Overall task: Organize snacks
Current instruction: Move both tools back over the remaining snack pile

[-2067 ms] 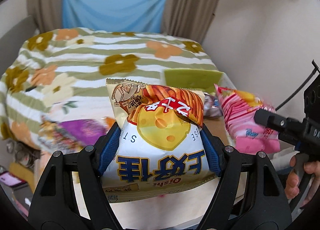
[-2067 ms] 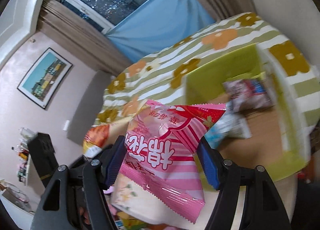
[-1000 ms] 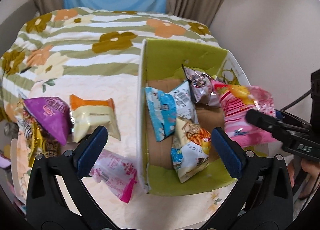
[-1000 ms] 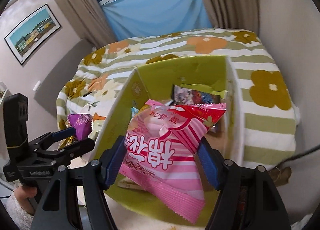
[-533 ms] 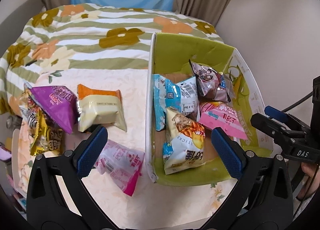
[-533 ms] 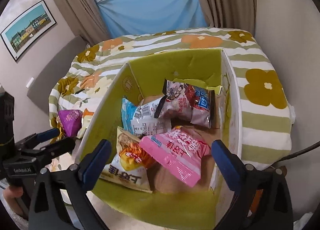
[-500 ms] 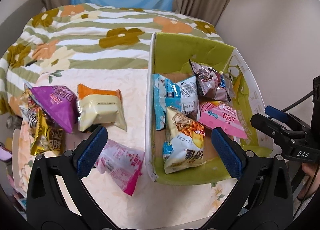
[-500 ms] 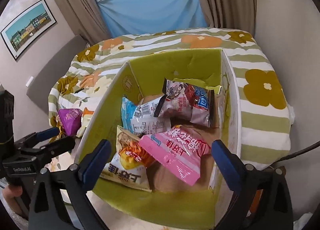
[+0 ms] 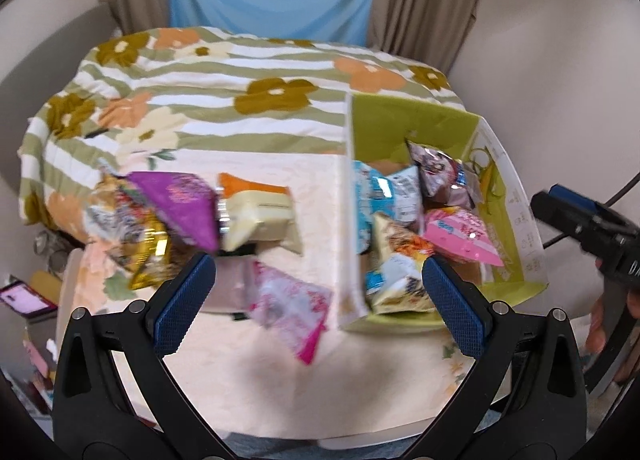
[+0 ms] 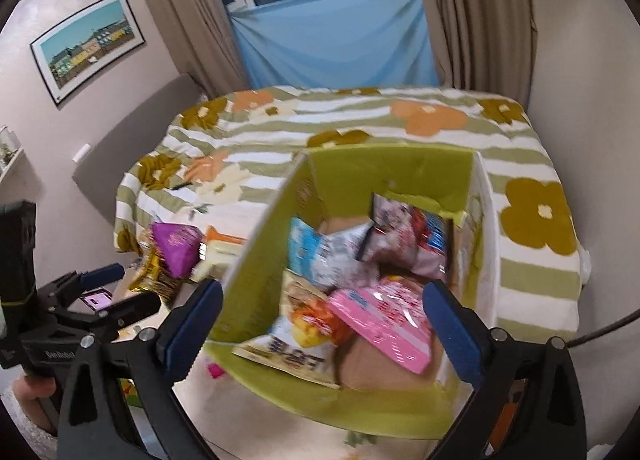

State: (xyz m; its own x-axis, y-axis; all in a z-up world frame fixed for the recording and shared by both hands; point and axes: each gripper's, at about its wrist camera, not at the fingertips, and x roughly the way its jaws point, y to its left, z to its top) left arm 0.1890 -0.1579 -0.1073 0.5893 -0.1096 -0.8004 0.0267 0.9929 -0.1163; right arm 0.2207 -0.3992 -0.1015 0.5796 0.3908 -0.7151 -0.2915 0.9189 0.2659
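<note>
A green cardboard box stands on the flowered cloth and holds several snack bags, among them a pink bag and a cheese-stick bag. Loose bags lie left of the box: a purple one, an orange and cream one, a gold one and a pink and white one. My left gripper stands open and empty above the pink and white bag. My right gripper hangs open and empty over the box.
The flowered tablecloth covers the table. Curtains and a blue cloth hang behind, a wall is close on the right. A framed picture hangs at the left. A cable runs off to the right.
The right gripper opened and dropped the pink bag into the box, then rose a little. The left gripper, open throughout, drew back left toward the loose bags.
</note>
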